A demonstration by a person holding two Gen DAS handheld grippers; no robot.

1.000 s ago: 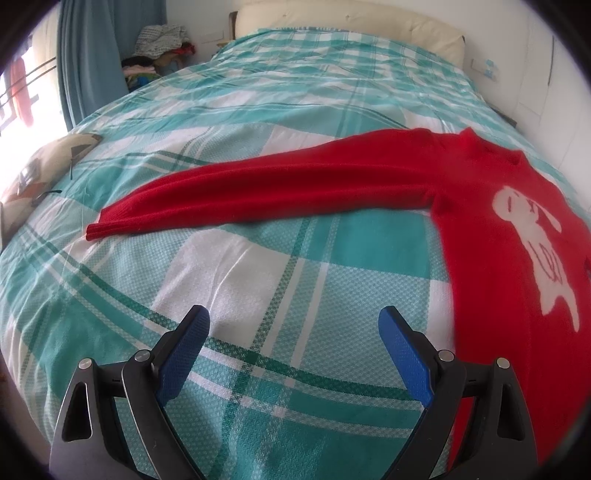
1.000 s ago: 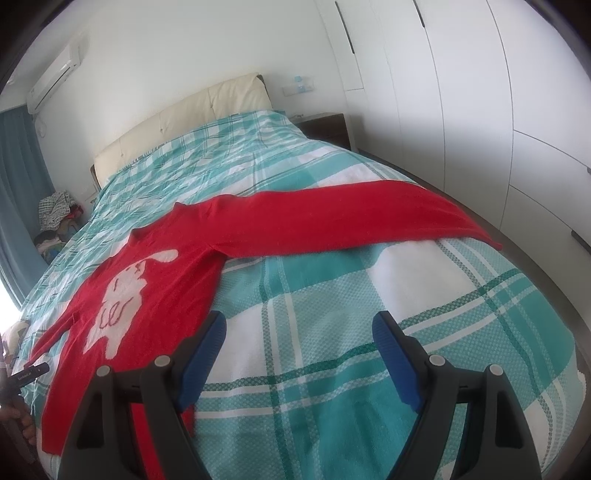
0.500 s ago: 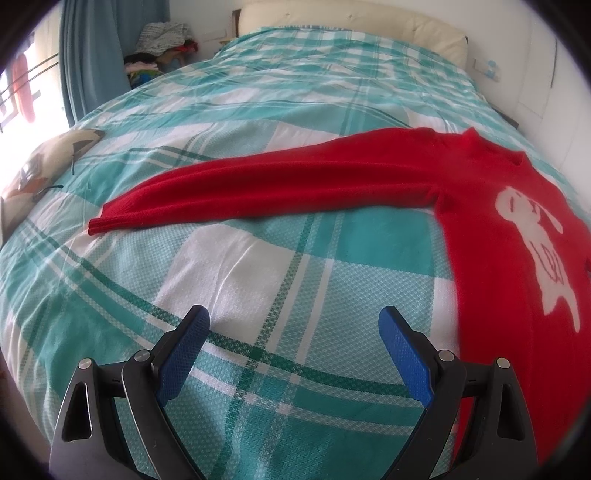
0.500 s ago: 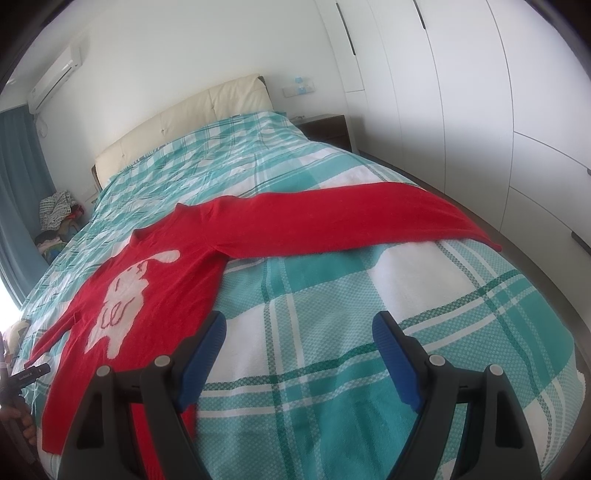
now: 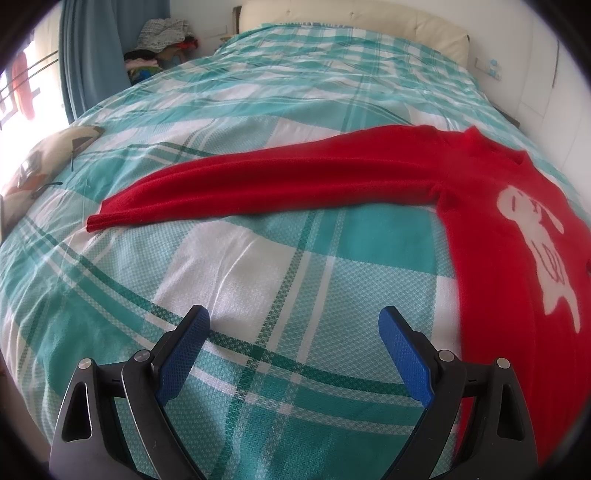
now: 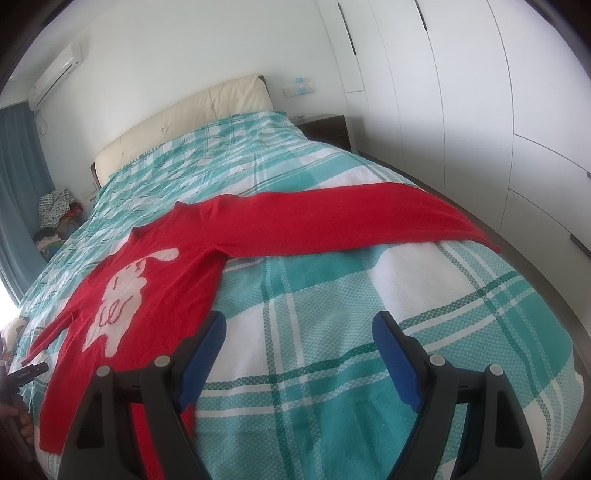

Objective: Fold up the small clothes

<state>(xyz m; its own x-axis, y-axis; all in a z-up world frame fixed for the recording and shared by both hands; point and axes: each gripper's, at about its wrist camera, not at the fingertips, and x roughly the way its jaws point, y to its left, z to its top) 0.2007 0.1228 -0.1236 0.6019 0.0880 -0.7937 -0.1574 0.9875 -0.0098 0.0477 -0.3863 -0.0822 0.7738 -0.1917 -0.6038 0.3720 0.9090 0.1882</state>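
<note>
Red sweater (image 5: 491,236) with a white cartoon figure (image 5: 535,251) on its chest lies flat and face up on the bed (image 5: 280,258), spread over a teal-and-white plaid bedspread (image 6: 332,302). Both sleeves stretch straight out to the sides: one sleeve (image 5: 266,184) reaches across the bedspread in the left wrist view, the other sleeve (image 6: 351,218) runs to the bed's edge near the white wardrobe (image 6: 480,92), its cuff just over the side. Left tongs (image 5: 293,321) hang above bare bedspread beside the sweater's body, blue pads spread wide apart and holding nothing. Right tongs (image 6: 299,325) are likewise wide open and empty, above the bedspread just beside the sweater's side edge. A cream headboard (image 6: 177,122) stands at the far end, and a pile of clothes (image 5: 162,33) sits by the blue curtain (image 5: 88,51).
</note>
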